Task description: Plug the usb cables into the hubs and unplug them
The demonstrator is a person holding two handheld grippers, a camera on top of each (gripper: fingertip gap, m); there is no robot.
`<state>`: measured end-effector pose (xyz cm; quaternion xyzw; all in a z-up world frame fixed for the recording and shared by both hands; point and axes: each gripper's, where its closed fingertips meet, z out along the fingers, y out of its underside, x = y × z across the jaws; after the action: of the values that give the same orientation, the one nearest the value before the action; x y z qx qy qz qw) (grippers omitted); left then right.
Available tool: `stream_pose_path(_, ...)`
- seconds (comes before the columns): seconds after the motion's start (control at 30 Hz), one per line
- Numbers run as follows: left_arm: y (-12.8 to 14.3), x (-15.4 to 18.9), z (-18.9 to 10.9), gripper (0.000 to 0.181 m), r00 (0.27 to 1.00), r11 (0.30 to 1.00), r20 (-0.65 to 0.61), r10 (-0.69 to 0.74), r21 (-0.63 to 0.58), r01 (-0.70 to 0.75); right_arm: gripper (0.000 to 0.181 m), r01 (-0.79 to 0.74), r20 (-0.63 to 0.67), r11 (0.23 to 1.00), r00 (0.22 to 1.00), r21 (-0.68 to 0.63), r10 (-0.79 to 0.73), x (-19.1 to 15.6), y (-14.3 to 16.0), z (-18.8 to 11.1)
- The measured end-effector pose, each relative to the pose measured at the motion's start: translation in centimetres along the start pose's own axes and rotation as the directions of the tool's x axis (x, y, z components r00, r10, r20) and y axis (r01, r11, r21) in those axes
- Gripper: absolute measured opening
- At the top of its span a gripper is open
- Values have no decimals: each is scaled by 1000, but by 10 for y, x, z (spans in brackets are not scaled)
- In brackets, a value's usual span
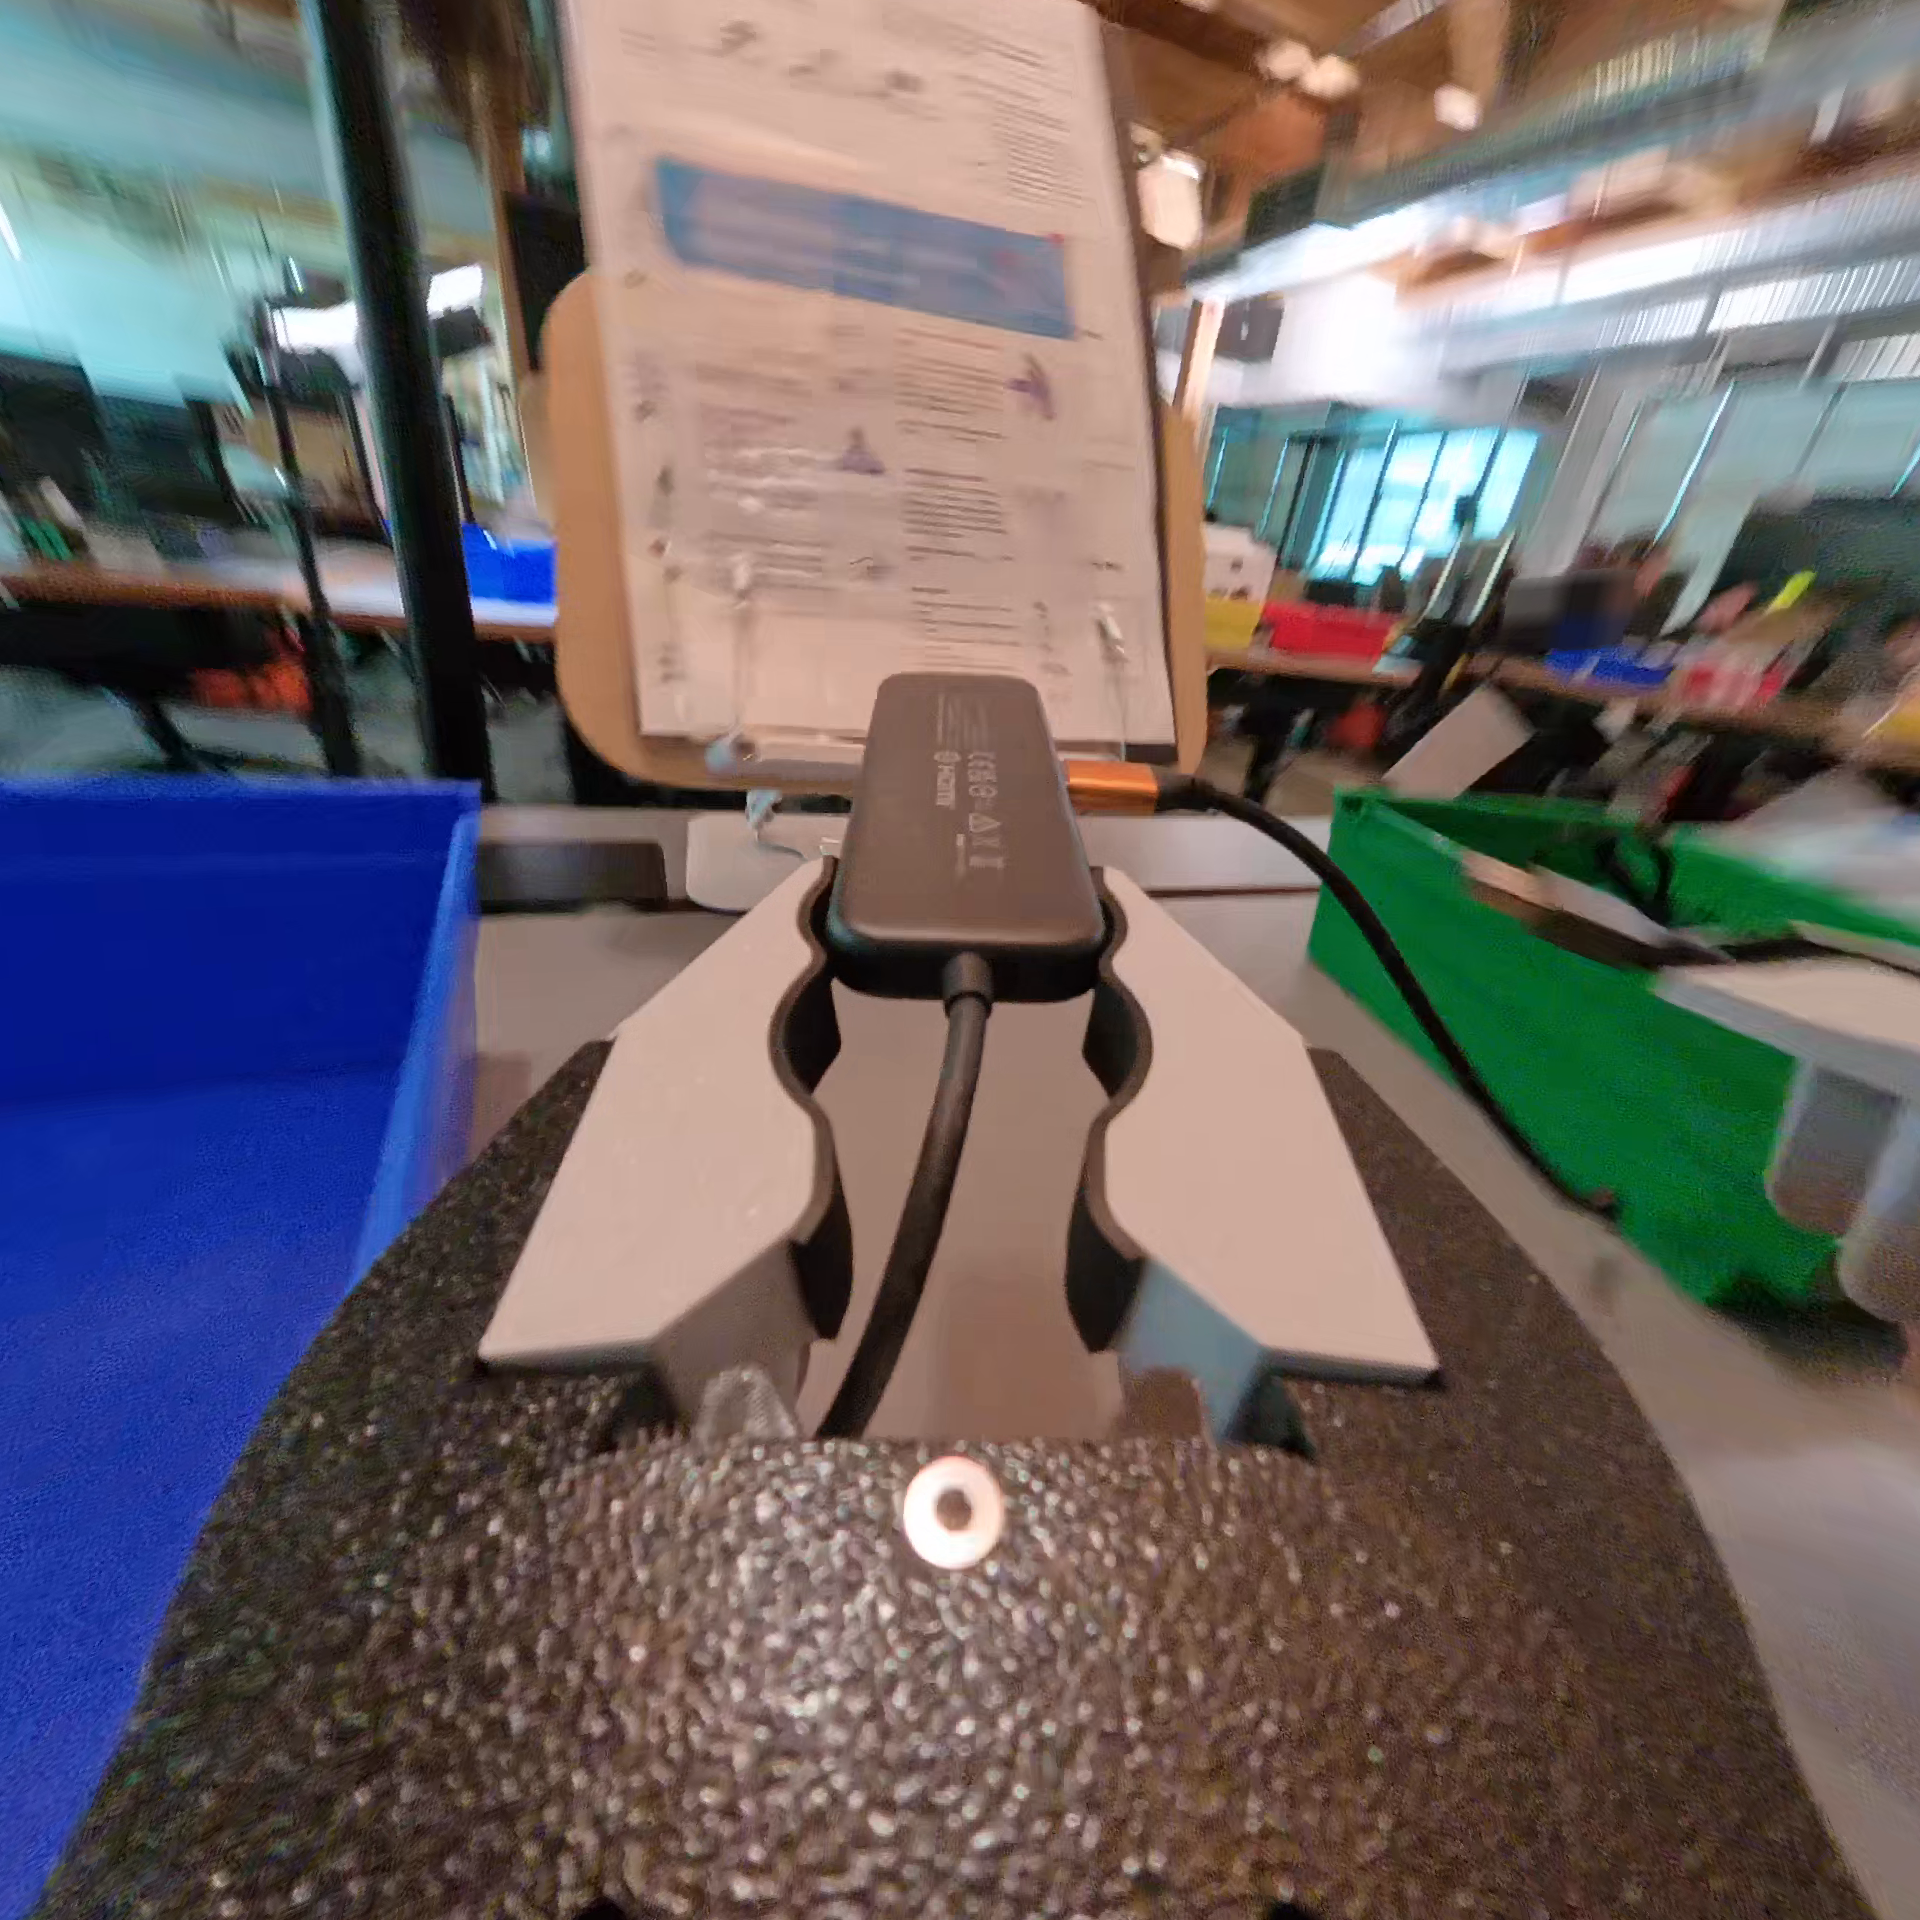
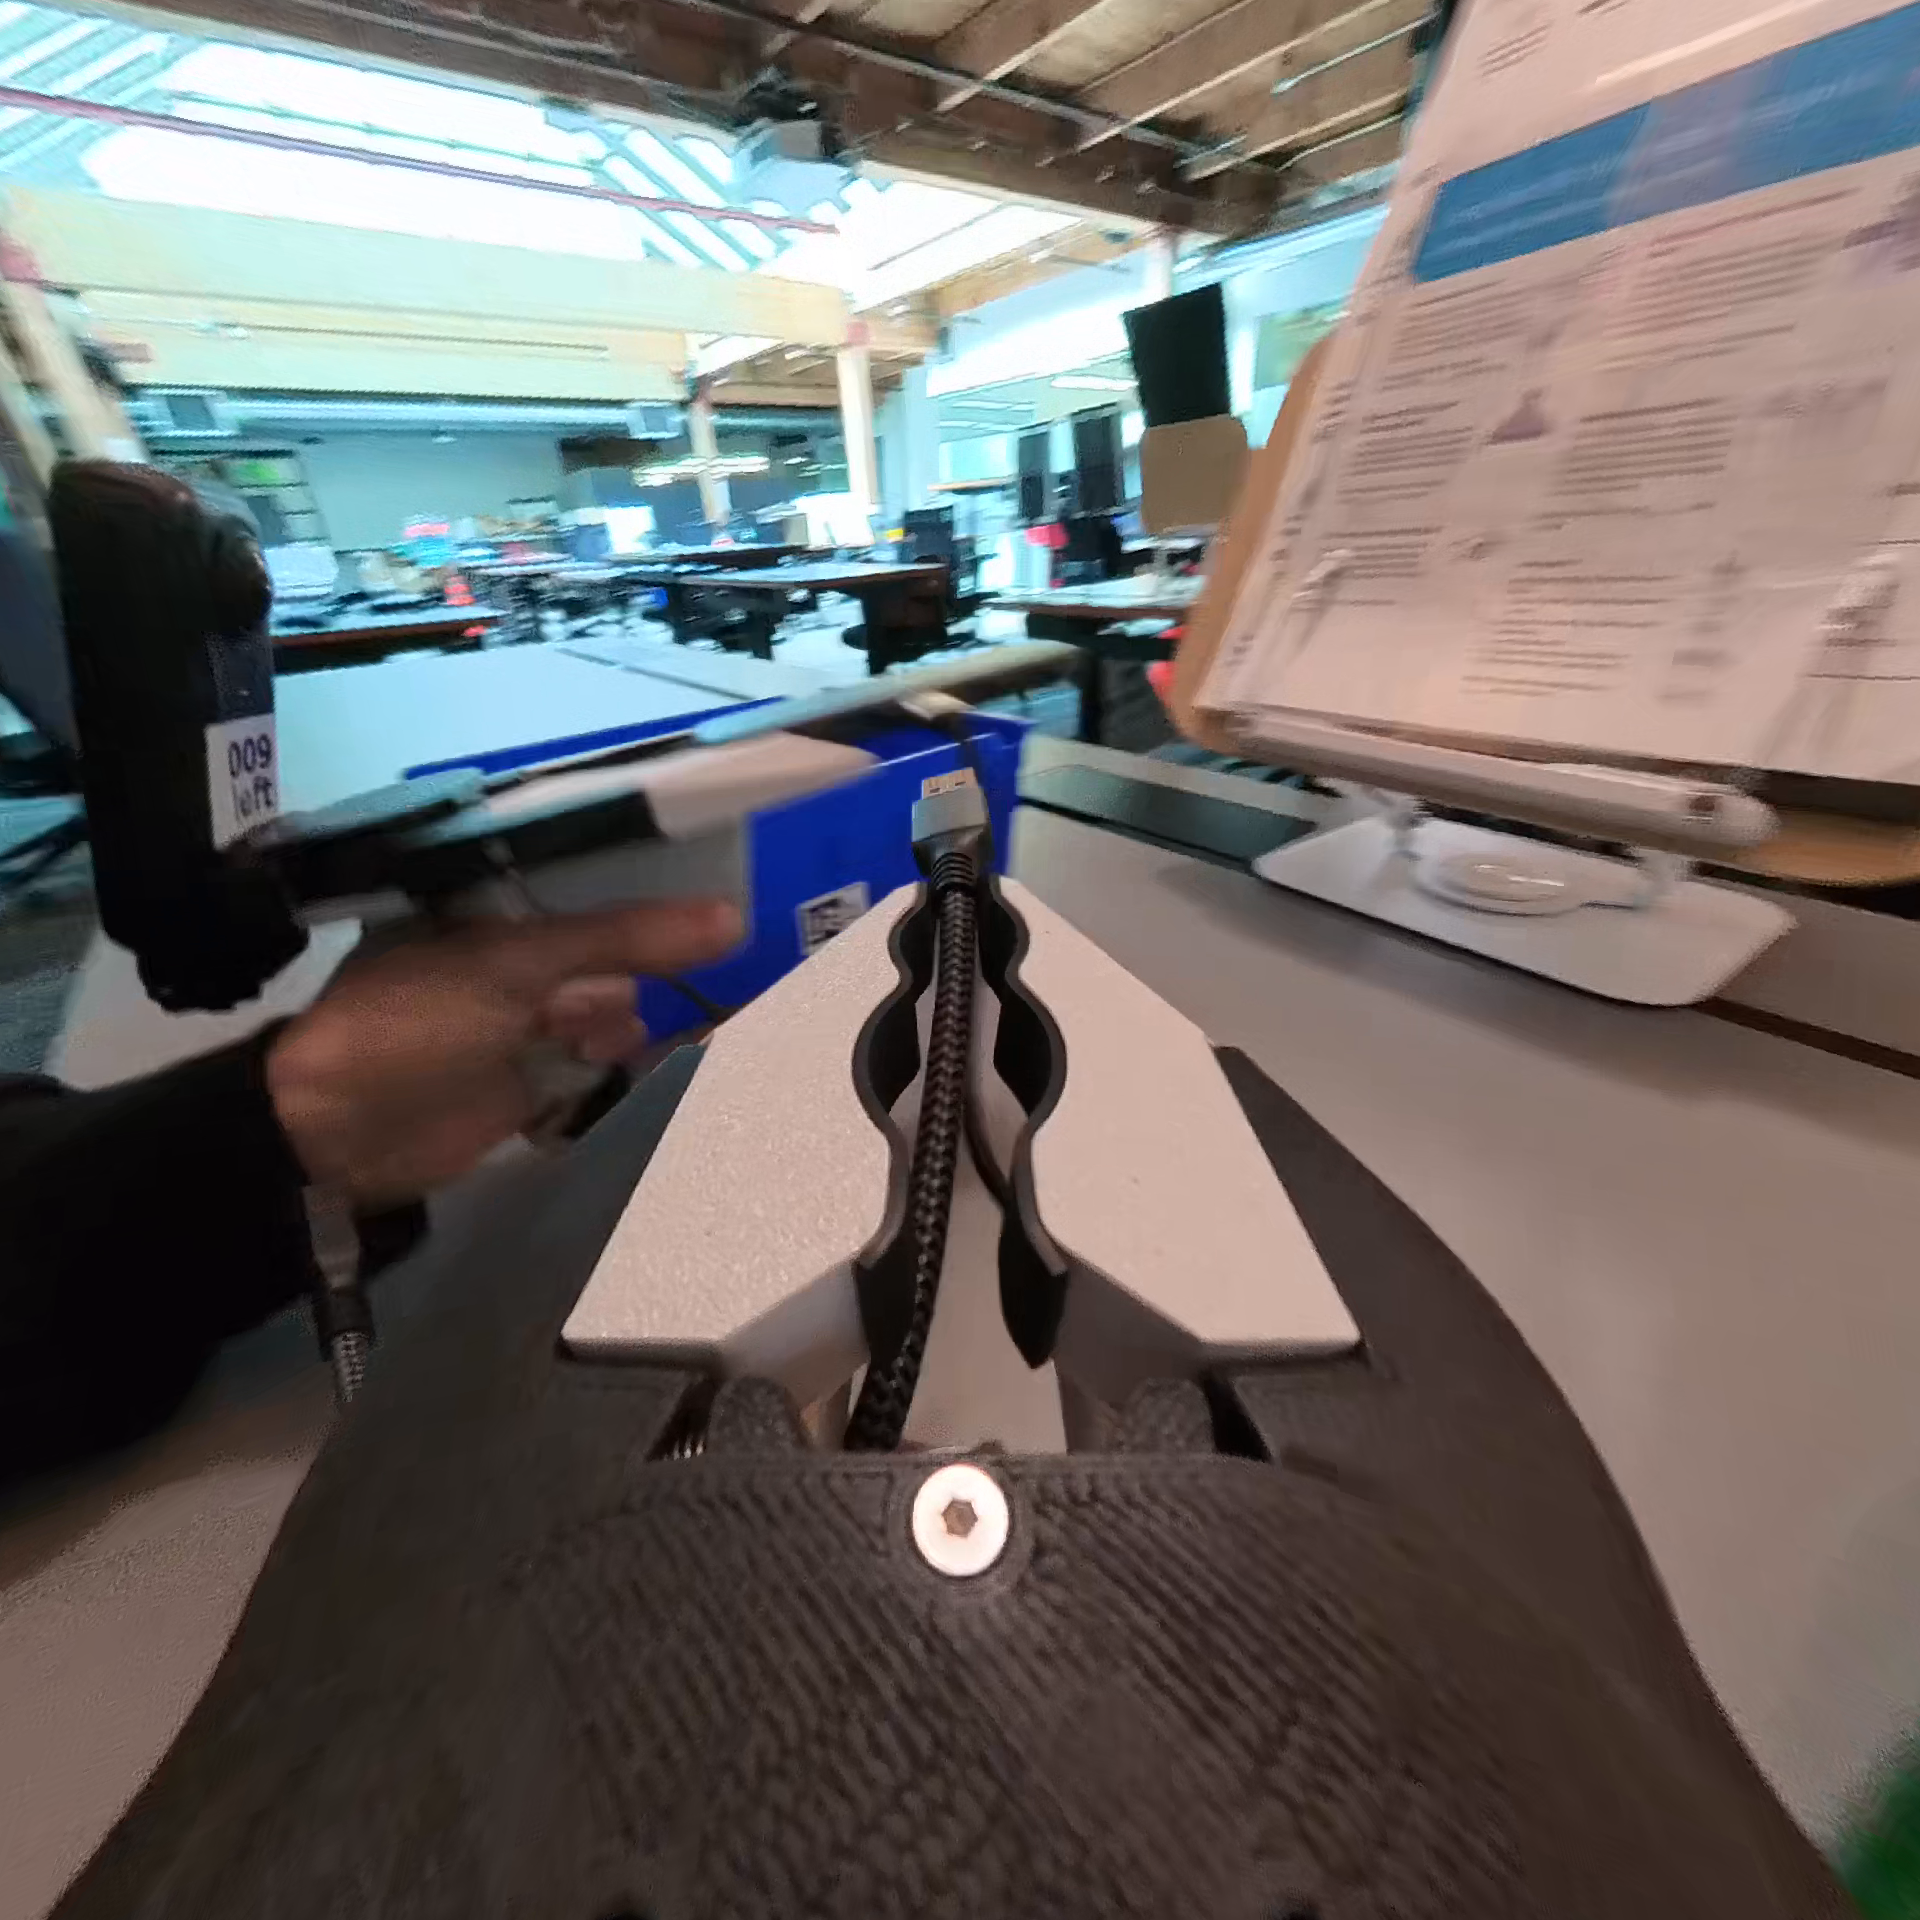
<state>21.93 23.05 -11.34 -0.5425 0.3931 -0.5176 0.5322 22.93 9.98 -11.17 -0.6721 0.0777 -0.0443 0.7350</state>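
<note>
Motion-blurred workshop behind left gripper (image 1: 961, 935) clamping hub (image 1: 961, 831), right gripper (image 2: 951, 914) pinching cable (image 2: 940, 1039).

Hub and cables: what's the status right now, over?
Left gripper shut on hub. Orange plug already in its side. Right gripper shut on braided cable, plug free. Nothing between them.

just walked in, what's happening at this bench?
A person is working two handheld grippers on a USB plugging job. The left gripper is shut on a black hub, which already has one cable with an orange plug in its side. The right gripper is shut on a braided cable just behind its USB plug, which sticks out past the fingertips and is not yet in any port. A blue bin and a green bin flank the workspace.
</note>
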Motion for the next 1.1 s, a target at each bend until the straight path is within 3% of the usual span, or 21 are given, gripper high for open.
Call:
stream_pose_path(0.03,-3,-13,0,44,998,999,-24,-54,4,55,7,1,-49,1000,999,26,1,13,-4,-10)
stream_pose_path(0.07,-4,-16,0,44,1000,1000,-25,3,15,-3,6,-23,-68,997,997,76,28,21,-10,-18)
stream_pose_path(0.13,-6,8,-2,44,990,993,-95,107,49,-103,6,-72,-10,984,997,162,75,18,-23,-25)
stream_pose_path(0.27,2,54,0,44,969,991,-209,133,48,-126,7,104,9,984,994,142,-106,-6,-37,-23)
stream_pose_path(0.4,10,58,-4,44,955,980,-219,198,28,-197,8,374,-203,927,907,-15,-369,24,-75,-51)
stream_pose_path(0.5,11,54,-4,44,965,992,-233,123,8,-124,7,417,-442,909,820,26,-363,75,-135,-96)
stream_pose_path(0.57,10,53,-5,44,966,994,-235,109,8,-110,7,480,-585,877,710,-5,-391,112,-165,-130)
stream_pose_path(0.63,8,52,-5,44,966,994,-231,113,16,-112,7,539,-627,840,631,-71,-458,140,-178,-154)
stream_pose_path(0.73,7,52,-6,44,967,996,-236,91,17,-90,7,496,-589,853,646,-160,-486,174,-161,-173)
stream_pose_path(0.87,7,52,-6,44,967,997,-244,72,12,-72,7,479,-593,829,591,-287,-547,207,-118,-190)
stream_pose_path(0.97,8,54,-6,45,964,997,-252,80,12,-79,7,491,-566,762,514,-422,-645,220,-84,-187)
stream_pose_path(1.1,9,57,-7,45,960,996,-263,91,16,-90,7,439,-334,736,688,-515,-644,204,-25,-157)
